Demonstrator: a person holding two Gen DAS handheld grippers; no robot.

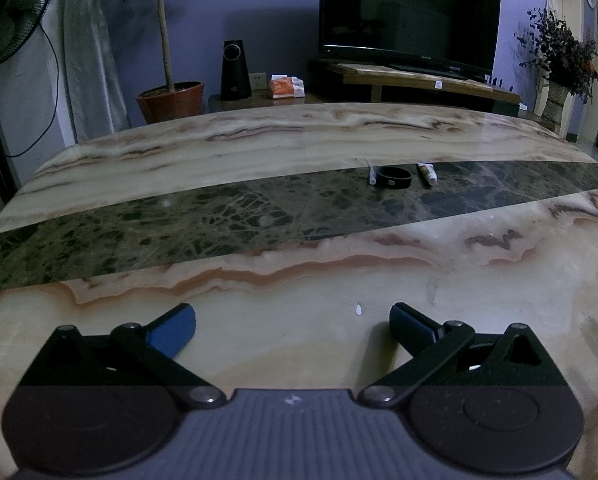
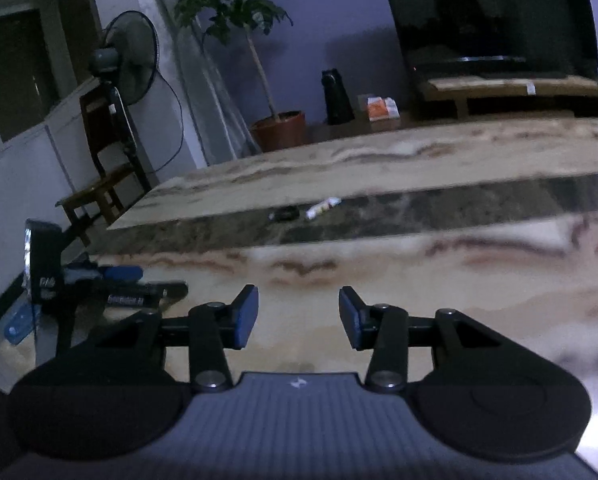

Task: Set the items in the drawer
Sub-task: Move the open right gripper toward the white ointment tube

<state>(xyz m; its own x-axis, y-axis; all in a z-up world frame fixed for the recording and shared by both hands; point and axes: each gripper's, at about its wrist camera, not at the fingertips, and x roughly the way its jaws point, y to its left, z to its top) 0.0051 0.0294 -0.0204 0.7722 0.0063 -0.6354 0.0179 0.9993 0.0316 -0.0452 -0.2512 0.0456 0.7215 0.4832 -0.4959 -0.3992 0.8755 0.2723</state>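
A black band [image 1: 395, 177] lies on the dark marble stripe of the table [image 1: 259, 160], far from both grippers. A white tube [image 1: 427, 173] rests just right of it and a thin white stick [image 1: 371, 174] just left. My left gripper [image 1: 293, 330] hovers over the pale near part of the table, open and empty. In the right wrist view the band [image 2: 285, 214] and tube [image 2: 323, 207] appear small and blurred, ahead and slightly left. My right gripper [image 2: 298, 317] is open with nothing between its blue pads. The left gripper [image 2: 159, 280] shows low at its left. No drawer is in view.
Beyond the table's far edge stand a potted tree [image 1: 171, 100], a black speaker [image 1: 231, 70], an orange tissue pack [image 1: 285, 87] and a television [image 1: 409, 12] on a low stand. A fan [image 2: 129, 64] and a wooden chair [image 2: 103, 192] stand off the table's left end.
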